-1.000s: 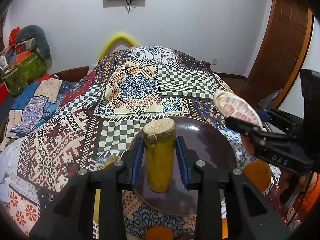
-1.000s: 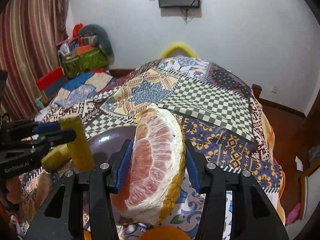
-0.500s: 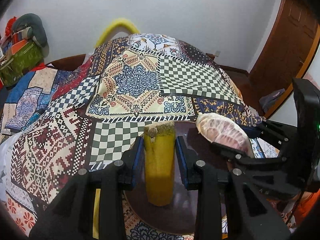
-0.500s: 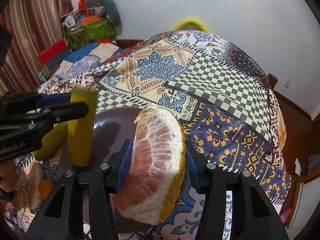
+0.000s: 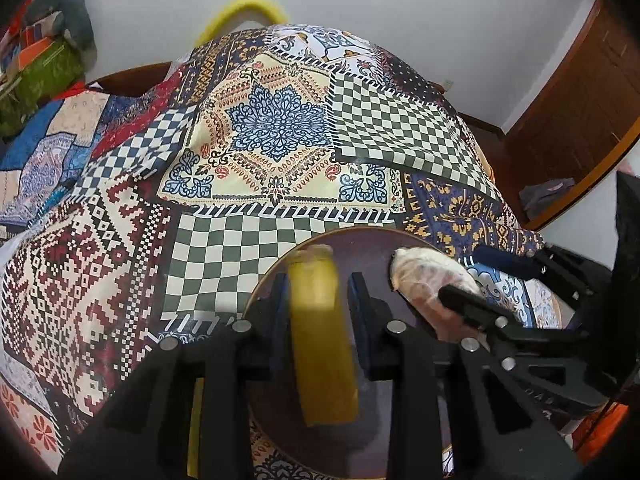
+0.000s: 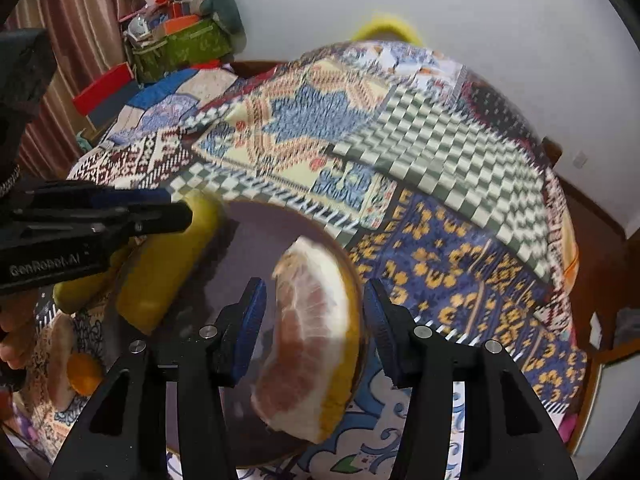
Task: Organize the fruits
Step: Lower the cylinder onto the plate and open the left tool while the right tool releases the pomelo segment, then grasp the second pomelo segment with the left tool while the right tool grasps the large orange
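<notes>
A yellow pomelo rind piece (image 5: 322, 340) lies on the dark round plate (image 5: 360, 240) between the pads of my left gripper (image 5: 318, 304); gaps show on both sides, so the jaws stand open. It also shows in the right wrist view (image 6: 160, 272). A pink pomelo wedge (image 6: 316, 328) with yellow rind rests on the plate (image 6: 256, 224) between the blue pads of my right gripper (image 6: 312, 312), which stands open with gaps on both sides. The wedge also shows in the left wrist view (image 5: 432, 280).
A patchwork cloth (image 5: 280, 140) covers the table. An orange (image 6: 84, 374) and another yellow fruit (image 6: 76, 296) lie left of the plate. Cluttered bags (image 6: 176, 48) stand at the back left, a wooden door (image 5: 580, 92) at the right.
Both grippers lowered their fruit onto the plate. The jaws of both have opened, leaving gaps beside the rind piece and the wedge.
</notes>
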Demonstrator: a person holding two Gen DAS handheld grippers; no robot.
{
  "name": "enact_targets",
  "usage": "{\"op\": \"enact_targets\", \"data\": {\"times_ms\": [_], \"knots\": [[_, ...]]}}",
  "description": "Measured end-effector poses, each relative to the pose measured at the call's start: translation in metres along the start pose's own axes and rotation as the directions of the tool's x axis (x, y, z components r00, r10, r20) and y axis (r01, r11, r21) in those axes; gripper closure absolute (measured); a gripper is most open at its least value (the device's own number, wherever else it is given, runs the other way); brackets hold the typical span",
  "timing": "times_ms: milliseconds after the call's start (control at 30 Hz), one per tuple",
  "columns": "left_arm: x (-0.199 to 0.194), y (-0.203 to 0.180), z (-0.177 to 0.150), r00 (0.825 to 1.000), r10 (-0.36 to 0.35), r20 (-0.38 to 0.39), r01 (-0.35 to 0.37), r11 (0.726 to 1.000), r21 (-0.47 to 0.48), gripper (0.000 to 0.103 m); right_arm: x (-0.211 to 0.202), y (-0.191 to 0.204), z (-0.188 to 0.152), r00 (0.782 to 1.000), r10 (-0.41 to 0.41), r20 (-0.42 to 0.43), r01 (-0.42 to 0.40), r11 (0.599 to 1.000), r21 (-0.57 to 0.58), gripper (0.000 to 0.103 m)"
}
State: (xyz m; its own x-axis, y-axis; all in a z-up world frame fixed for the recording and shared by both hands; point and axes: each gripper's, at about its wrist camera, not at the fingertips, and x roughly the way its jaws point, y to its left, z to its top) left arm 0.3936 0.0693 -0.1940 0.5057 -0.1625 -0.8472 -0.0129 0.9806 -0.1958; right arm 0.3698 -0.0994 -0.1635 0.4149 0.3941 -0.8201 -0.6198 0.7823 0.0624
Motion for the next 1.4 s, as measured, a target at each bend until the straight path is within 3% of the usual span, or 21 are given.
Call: {"op": "enact_targets", "data": {"times_ms": [400, 567, 733, 967, 1167, 1300, 1400], "knots": [[-0.044, -0.016, -0.013, 0.995, 0.044, 0.089, -0.049, 0.997, 0.056, 0.074, -0.047, 0.006, -0.010, 0.993, -0.027, 0.115, 0.024, 0.999, 0.031, 0.052], [-0.073, -0.020, -0.022, 0.988, 0.055, 0.141, -0.066, 0.995, 0.070, 0.074, -0.078, 0.016, -0.016, 0.981, -0.040, 0.187, 0.033, 0.998, 0.044, 0.051], [-0.109, -0.025, -0.037, 0.980, 0.061, 0.191, -0.077, 0.994, 0.076, 0.074, -0.111, 0.026, -0.029, 0.964, -0.057, 0.258, 0.041, 0.997, 0.065, 0.043], [-0.158, -0.030, -0.063, 0.963, 0.060, 0.262, -0.084, 0.993, 0.083, 0.073, -0.138, 0.032, -0.047, 0.951, -0.071, 0.301, 0.047, 0.995, 0.087, 0.041], [-0.174, -0.027, -0.087, 0.958, 0.075, 0.276, -0.099, 0.992, 0.073, 0.065, -0.149, 0.036, -0.067, 0.946, -0.105, 0.305, 0.079, 0.992, 0.097, 0.041], [-0.169, -0.017, -0.104, 0.966, 0.082, 0.244, -0.097, 0.994, 0.051, 0.065, -0.150, 0.038, -0.082, 0.948, -0.112, 0.297, 0.084, 0.991, 0.107, 0.041], [-0.161, -0.010, -0.117, 0.972, 0.094, 0.215, -0.105, 0.994, 0.038, 0.065, -0.147, 0.037, -0.092, 0.950, -0.128, 0.287, 0.098, 0.989, 0.114, 0.031]]}}
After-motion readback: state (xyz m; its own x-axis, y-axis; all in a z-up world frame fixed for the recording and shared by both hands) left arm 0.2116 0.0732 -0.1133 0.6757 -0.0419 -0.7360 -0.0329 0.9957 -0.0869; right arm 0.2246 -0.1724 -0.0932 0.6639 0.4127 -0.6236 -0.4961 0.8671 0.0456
